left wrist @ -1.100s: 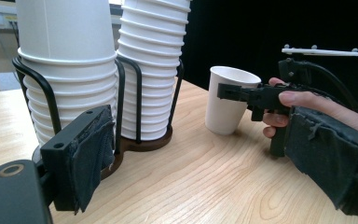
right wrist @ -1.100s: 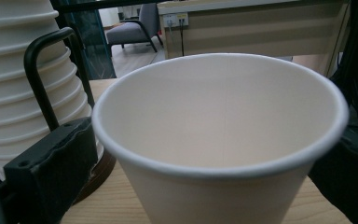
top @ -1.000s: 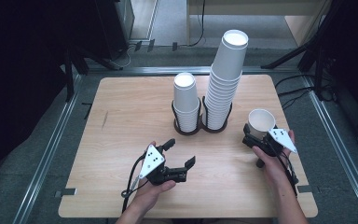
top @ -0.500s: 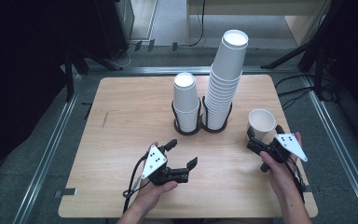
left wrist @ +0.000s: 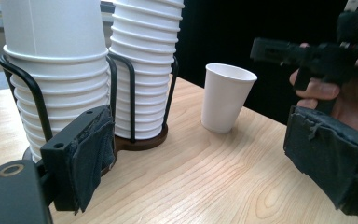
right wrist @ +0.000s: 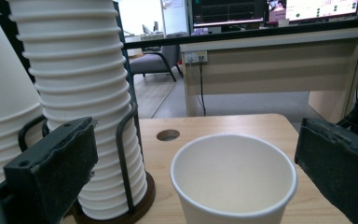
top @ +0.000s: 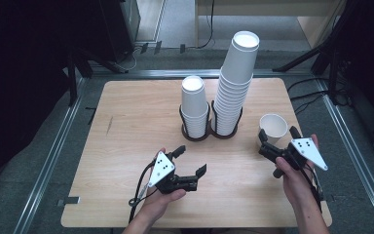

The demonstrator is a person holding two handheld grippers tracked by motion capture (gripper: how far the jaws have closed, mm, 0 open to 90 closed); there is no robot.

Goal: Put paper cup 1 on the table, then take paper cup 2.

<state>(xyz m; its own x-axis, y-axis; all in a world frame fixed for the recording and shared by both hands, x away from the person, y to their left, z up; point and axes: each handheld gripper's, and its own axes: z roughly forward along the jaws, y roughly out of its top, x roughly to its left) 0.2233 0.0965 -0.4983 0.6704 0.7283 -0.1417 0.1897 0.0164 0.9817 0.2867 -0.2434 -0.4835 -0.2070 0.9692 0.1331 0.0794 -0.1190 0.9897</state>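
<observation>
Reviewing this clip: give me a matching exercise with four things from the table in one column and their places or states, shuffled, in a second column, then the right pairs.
Things
1. single paper cup
2. taller cup stack
3. shorter cup stack
4. left gripper

Places or states
A. left ring of the black holder
B. jaws open, nothing between them
C. upright on the table, in front of the right gripper
D. right ring of the holder

Pairs: 1-C, 2-D, 3-A, 4-B

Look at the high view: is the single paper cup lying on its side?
No, the single paper cup stands upright on the table, its open mouth up.
</observation>
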